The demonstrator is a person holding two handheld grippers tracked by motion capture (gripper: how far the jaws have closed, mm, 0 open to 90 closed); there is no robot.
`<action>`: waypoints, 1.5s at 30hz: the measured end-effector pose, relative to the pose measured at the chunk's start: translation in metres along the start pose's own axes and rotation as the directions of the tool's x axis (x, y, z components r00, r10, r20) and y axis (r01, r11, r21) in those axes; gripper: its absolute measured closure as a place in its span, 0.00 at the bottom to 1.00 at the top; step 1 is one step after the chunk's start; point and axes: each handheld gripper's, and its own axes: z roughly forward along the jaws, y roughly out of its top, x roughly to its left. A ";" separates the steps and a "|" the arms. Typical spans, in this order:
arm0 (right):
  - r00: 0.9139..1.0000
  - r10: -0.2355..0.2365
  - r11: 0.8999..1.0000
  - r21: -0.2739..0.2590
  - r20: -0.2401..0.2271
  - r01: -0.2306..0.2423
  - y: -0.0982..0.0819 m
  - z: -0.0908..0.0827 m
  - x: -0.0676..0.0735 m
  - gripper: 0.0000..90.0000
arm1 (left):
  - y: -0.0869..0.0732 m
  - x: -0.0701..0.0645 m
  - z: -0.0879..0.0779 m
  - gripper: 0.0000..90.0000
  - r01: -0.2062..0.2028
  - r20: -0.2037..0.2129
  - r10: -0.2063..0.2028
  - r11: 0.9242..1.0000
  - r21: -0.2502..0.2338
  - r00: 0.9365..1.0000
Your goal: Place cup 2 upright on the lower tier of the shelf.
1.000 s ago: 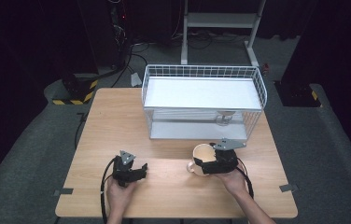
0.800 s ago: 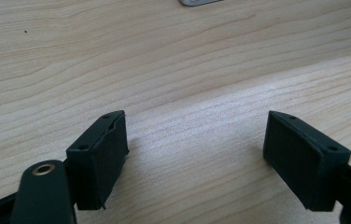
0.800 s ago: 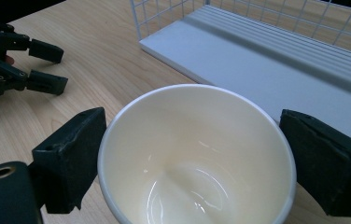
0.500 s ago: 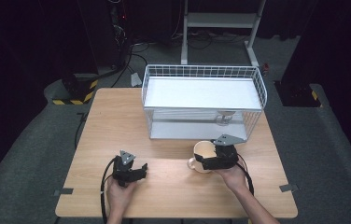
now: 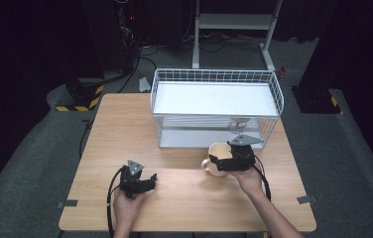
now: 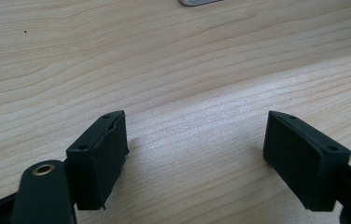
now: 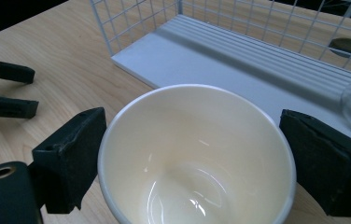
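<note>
Overall, the wooden worktop (image 5: 125,129) has its widest bare stretch on the left half, from the far edge down to the near edge, with nothing standing on it there. The left claw (image 5: 151,179) rests low near the front edge, held by the left hand (image 5: 125,208); in the left gripper view its jaws stand wide apart over bare wood, holding nothing, and a cable (image 5: 110,198) loops from it toward the near edge. Between the two claws lies a strip of open worktop.

Further right, a white wire basket (image 5: 214,77) occupies the far right part of the worktop, its right wall close to the worktop's right edge. A clear glass item (image 5: 240,122) stands inside the basket near its front wall.

The cream mug (image 5: 217,157) sits just in front of the basket's front wall, upright, mouth open upward, handle pointing left. The right claw (image 5: 220,161) is at the mug, gripped by the right hand (image 5: 248,179). In the right gripper view the mug (image 7: 197,154) lies between the two jaws: the left jaw touches the rim, the right jaw stands at the opposite side, so the claw is clamped on the mug. Whether the mug's base touches the worktop cannot be told.
</note>
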 end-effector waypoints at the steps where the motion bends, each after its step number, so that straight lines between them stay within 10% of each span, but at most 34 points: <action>1: 1.000 -0.004 1.000 -0.004 0.003 0.004 0.001 0.000 -0.002 0.11 | 0.000 0.000 0.000 0.25 0.002 -0.001 -0.002 1.000 0.000 1.000; 45: 0.989 0.008 1.000 -0.009 0.150 -0.007 0.036 0.038 -0.018 0.11 | 0.000 0.000 0.000 0.25 -0.006 0.003 0.006 1.000 0.002 1.000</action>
